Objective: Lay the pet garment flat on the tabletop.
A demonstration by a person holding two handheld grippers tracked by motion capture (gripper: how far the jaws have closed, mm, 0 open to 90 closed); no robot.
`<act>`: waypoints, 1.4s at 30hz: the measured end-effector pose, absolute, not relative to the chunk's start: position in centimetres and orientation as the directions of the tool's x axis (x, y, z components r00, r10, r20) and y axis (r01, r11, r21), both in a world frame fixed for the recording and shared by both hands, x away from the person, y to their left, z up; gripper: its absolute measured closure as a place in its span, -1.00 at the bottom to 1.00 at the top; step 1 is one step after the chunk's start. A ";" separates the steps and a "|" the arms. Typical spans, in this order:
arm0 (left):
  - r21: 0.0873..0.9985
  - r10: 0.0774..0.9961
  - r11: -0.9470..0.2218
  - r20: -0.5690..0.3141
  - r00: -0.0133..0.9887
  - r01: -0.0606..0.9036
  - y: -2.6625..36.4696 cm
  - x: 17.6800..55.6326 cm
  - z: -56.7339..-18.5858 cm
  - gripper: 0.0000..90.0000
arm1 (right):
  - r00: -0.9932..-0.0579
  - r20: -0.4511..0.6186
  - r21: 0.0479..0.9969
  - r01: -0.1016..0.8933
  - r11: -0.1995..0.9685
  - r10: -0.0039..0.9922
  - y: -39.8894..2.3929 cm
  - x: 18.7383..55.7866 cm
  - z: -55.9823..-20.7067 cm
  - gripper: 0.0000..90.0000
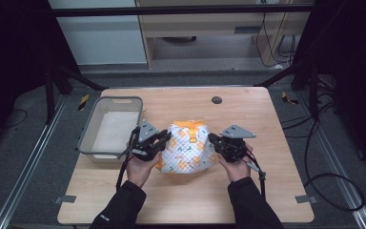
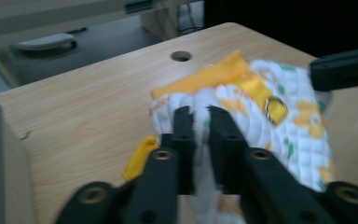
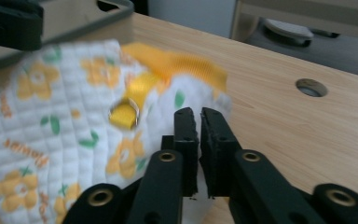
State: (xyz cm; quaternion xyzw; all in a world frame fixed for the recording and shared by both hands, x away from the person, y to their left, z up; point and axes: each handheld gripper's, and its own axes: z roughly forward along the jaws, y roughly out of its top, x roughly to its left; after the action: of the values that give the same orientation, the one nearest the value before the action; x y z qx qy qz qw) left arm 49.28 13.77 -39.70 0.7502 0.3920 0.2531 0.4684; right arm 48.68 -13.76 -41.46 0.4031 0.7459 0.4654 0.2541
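The white quilted cloth with orange flowers and yellow trim (image 1: 187, 150) lies bunched at the centre of the wooden table (image 1: 267, 124), right of the grey plastic bin (image 1: 89, 139). The left gripper (image 1: 163, 138) pinches its left edge in a slightly parted grip. The right gripper (image 1: 213, 139) clamps its right edge between nearly closed jaws.

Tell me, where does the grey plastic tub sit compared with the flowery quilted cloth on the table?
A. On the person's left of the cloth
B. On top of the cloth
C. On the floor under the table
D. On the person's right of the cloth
A: in the high view the tub stands on the table at the left edge, beside the left gripper, with the cloth to its right.
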 end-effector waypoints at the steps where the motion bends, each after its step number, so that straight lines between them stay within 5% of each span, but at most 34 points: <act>1: 0.901 0.825 -0.254 0.012 0.565 0.351 13.8 49.3 -39.7 0.41 | -0.546 -0.004 0.899 0.365 0.242 0.838 -13.8 48.7 -41.5 0.84; 14: 0.886 0.806 -0.247 -0.038 0.591 0.393 17.9 46.8 -40.8 -0.04 | -0.583 0.005 0.884 0.383 0.269 0.813 -16.5 46.8 -41.9 0.37; 29: 0.840 0.791 -0.265 -0.091 0.605 0.473 20.0 44.2 -44.9 -0.01 | -0.641 0.050 0.842 0.440 0.313 0.766 -18.2 43.8 -45.6 0.10; 42: 0.781 0.752 -0.381 -0.049 0.657 0.495 18.3 44.1 -47.3 -0.03 | -0.664 0.080 0.803 0.485 0.347 0.743 -17.1 44.3 -48.3 0.03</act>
State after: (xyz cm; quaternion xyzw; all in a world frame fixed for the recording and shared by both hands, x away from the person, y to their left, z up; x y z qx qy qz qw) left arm 44.06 18.27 -47.35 0.8157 0.3823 0.1590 0.4039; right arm 44.33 -17.08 -48.33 0.3809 0.8065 0.4261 0.1515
